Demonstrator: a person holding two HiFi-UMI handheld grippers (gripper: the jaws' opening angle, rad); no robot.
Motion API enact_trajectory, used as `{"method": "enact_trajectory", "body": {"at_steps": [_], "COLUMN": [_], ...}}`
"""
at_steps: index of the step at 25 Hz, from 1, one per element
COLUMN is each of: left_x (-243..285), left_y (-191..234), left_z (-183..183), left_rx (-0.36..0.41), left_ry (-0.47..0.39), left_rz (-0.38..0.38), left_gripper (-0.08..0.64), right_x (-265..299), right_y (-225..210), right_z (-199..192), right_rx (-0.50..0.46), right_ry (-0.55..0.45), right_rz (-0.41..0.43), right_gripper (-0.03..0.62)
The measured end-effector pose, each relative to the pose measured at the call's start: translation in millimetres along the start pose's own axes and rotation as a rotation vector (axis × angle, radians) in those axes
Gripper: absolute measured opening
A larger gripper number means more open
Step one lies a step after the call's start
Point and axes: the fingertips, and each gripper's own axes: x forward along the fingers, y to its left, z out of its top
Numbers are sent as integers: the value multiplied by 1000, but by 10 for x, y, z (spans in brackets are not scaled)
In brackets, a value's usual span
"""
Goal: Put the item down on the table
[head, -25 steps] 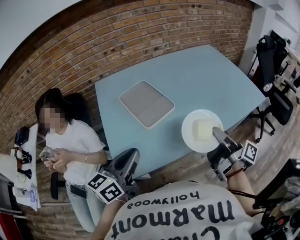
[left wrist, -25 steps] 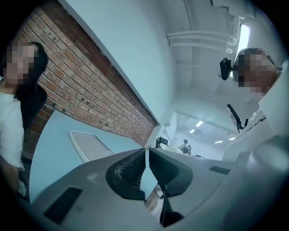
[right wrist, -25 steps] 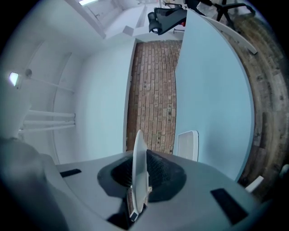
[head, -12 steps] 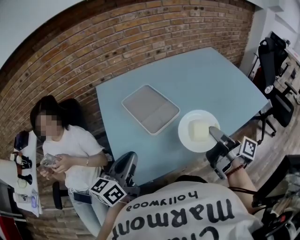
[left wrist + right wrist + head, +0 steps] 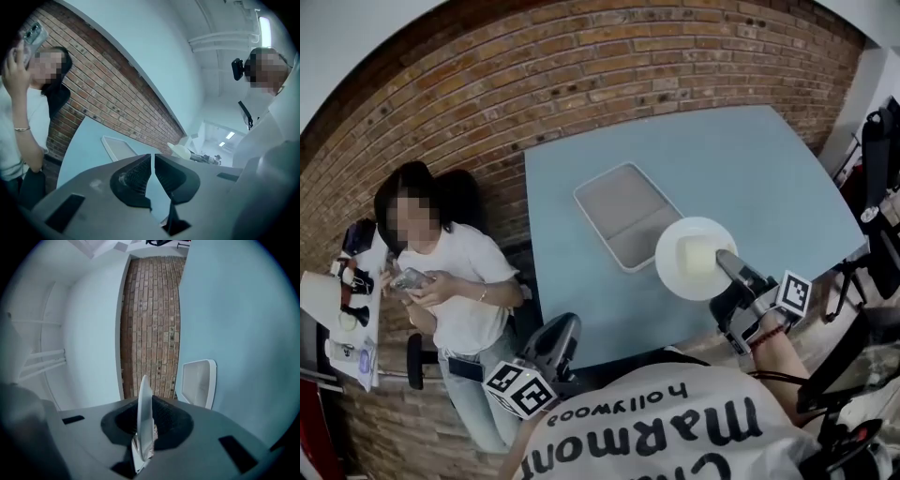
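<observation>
Clamped by its near rim in the right gripper [image 5: 724,259]: white plate [image 5: 669,269] carrying a pale block [image 5: 694,257], at the table's [image 5: 750,159] near right, beside the tray [image 5: 628,211]. Left gripper [image 5: 153,157] jaws together, empty, near side.

A red brick wall [image 5: 581,75] is running behind the pale blue bench [image 5: 750,169], meeting a white wall [image 5: 347,47] at the left. A black office chair [image 5: 883,159] is standing at the right edge. A strip light [image 5: 262,28] is glowing on the ceiling.
</observation>
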Motion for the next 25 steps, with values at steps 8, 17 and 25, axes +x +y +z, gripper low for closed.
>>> {"method": "enact_trajectory", "body": {"at_steps": [8, 17, 25], "left_x": [-69, 47, -61], "left_y": [247, 217, 232], "left_z": [128, -86, -131], "left_rx": [-78, -123, -139], "left_ry": [-109, -93, -112], "left_rz": [171, 270, 378], "left_gripper": [29, 29, 29], "right_x": [563, 869, 1042], "right_y": [-124, -505, -950], "right_z": [162, 522, 886], "right_rx": [19, 61, -2], "right_ry": [147, 171, 181], "right_rz": [-15, -77, -154], "right_gripper": [41, 41, 41]}}
